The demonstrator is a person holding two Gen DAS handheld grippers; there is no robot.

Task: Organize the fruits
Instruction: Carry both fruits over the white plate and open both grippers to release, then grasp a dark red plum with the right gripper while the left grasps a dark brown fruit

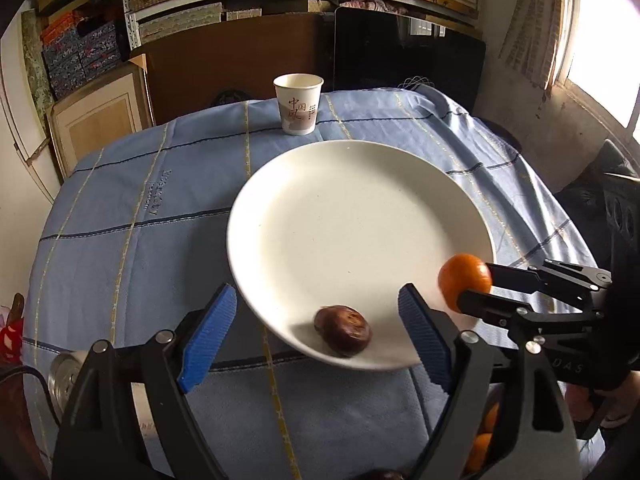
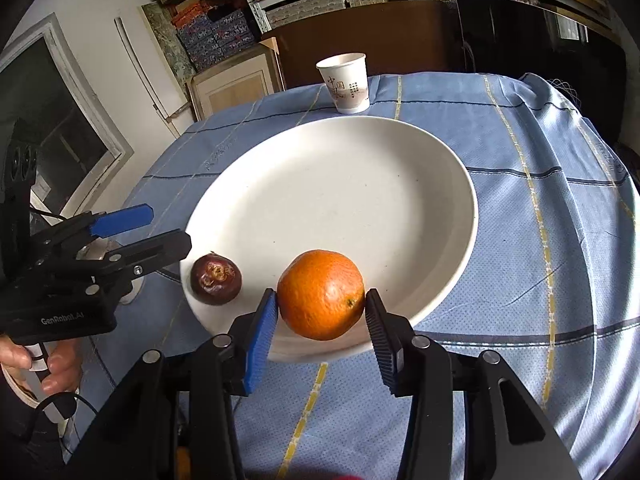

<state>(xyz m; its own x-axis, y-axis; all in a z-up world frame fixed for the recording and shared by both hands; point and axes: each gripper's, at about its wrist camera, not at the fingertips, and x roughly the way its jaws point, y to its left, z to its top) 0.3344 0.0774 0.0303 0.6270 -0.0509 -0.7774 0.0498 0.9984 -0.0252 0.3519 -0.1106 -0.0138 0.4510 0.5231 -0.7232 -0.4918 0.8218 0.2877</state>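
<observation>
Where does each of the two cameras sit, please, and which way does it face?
Left wrist: on the left gripper, facing the plate and cup; its open jaws show.
Right wrist: on the right gripper, facing the plate; its jaws grip the orange, a hand shows.
Shared: plate, cup, orange, dark fruit, each other's gripper.

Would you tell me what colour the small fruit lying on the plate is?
Dark brownish purple fruit, clearest in the right wrist view.

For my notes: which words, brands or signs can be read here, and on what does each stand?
"中国风": cup, large print; the small columns beside it are unreadable.
"GenRobot.AI": left tool body.
"DAS": right tool body, partly cut off.
Tablecloth embroidery: too blurred to read.
</observation>
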